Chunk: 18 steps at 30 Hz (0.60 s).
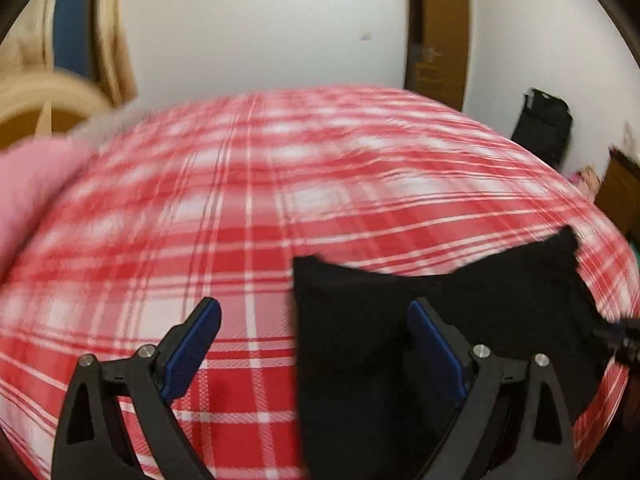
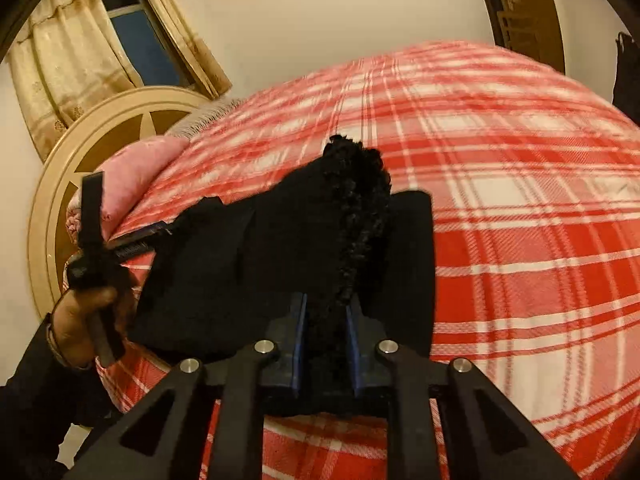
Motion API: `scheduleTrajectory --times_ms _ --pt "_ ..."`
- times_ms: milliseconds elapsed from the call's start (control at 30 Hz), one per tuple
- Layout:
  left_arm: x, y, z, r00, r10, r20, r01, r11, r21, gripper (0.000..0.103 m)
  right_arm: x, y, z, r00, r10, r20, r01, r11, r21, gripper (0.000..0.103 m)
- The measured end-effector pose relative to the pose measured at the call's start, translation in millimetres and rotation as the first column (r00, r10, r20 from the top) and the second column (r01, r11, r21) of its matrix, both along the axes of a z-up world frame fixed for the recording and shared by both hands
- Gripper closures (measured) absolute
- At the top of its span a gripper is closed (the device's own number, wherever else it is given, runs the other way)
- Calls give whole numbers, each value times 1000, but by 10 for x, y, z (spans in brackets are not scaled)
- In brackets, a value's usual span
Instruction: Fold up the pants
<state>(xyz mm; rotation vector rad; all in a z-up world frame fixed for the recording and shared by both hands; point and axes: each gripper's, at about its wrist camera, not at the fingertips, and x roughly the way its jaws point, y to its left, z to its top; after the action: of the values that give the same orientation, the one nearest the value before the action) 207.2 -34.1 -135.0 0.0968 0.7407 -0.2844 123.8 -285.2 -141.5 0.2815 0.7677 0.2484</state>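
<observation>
Jaws apart on left gripper [image 1: 314,344] — red plaid bedspread [image 1: 240,216], white wall [image 1: 260,20]

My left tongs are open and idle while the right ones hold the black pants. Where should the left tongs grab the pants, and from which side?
Probably the free upper-left corner of the black fabric pants. Bring the open left tongs in from the left, low over the red-and-white plaid bedspread. That corner sticks out as a flat flap, well apart from the bunched edge pinched by the right tongs.
</observation>
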Motion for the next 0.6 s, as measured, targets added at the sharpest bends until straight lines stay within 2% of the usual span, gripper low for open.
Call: scheduleTrajectory --times_ms 67,133,233,300,367,433,533,600 --pt "61 -19 -130 999 8 -44 -9 1000 -25 7 -51 12 -66 999 -7 -33 5 999 -45 87" --pt "5 -89 -160 999 -13 -47 11 999 -36 7 -60 -50 -253 996 -39 -79 34 997 -64 87" --pt "-81 -261 -181 999 -52 -11 53 998 25 6 -15 -200 -301 995 -41 -90 44 999 27 83" --pt "-81 -400 -260 997 -75 -12 75 996 56 5 -25 -225 -245 996 -62 -71 63 998 10 68" --pt "-29 -434 -327 997 -75 -30 77 993 88 5 -69 -225 -161 994 -108 -36 108 994 -4 63" --pt "-38 -440 -281 997 -77 -24 79 993 92 5 -120 -113 50 991 -121 66 126 989 -81 63" --pt "-133 -332 -112 997 -75 10 74 995 60 5 -70 191 361 979 -31 200 64 985 -161 61" --pt "-165 -272 -43 998 -62 30 60 997 45 4 82 386 459 974 65 216 -30 986 -163 57"
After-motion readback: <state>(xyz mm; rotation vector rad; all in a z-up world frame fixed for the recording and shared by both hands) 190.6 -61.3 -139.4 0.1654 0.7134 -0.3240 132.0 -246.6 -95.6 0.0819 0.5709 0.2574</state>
